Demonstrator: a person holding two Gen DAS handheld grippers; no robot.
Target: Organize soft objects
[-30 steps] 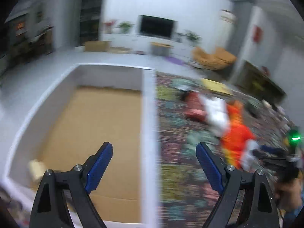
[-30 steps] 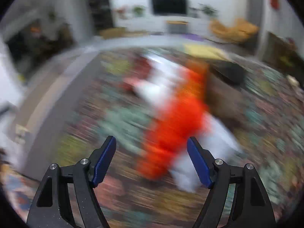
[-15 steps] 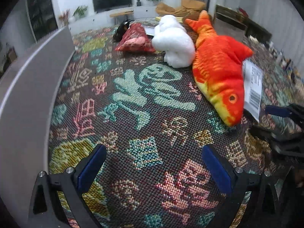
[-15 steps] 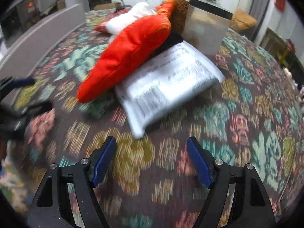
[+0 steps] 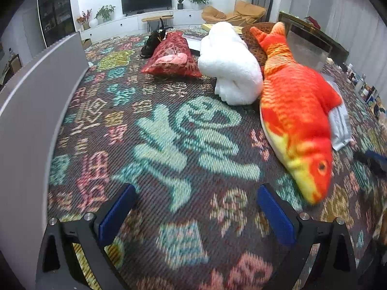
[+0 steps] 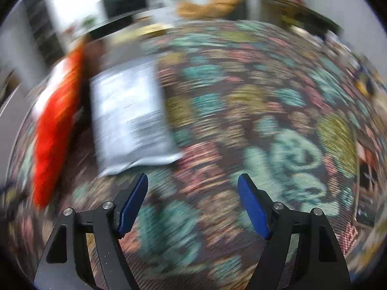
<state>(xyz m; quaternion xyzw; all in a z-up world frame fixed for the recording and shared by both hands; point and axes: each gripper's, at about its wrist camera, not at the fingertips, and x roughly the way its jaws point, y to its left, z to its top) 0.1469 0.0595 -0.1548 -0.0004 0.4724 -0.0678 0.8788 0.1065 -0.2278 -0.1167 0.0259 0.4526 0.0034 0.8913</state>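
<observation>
Left gripper (image 5: 193,213) is hanging over the patterned rug (image 5: 154,145), angled down at it. Its jaws have just been opening and are now standing wide apart, nothing between the blue pads (image 5: 113,213), only rug.

In the left wrist view the soft things are sitting in a row at 12 to 2 o'clock from the gripper. Orange plush fish (image 5: 297,118) is lying at about 1 o'clock, head toward the camera, tail pointing away. White plush (image 5: 229,65) is lying just beside it on the 12 o'clock side, touching or nearly touching its flank. Red patterned pouch (image 5: 171,55) is sitting farther out at about 12 o'clock, just beside the white plush. Grey plastic mailer bag (image 5: 339,125) is poking out from behind the fish at 2 o'clock. Grey box wall (image 5: 36,120) is running along the 9 to 10 o'clock side.

Right gripper (image 6: 193,204) is also pointing down at the rug, view heavily motion-blurred. Jaws are standing well apart, holding nothing. The mailer bag (image 6: 130,118) is lying at 11 o'clock, its near edge just beyond the left fingertip. The fish (image 6: 55,125) is lying at 10 o'clock, beside the bag.
</observation>
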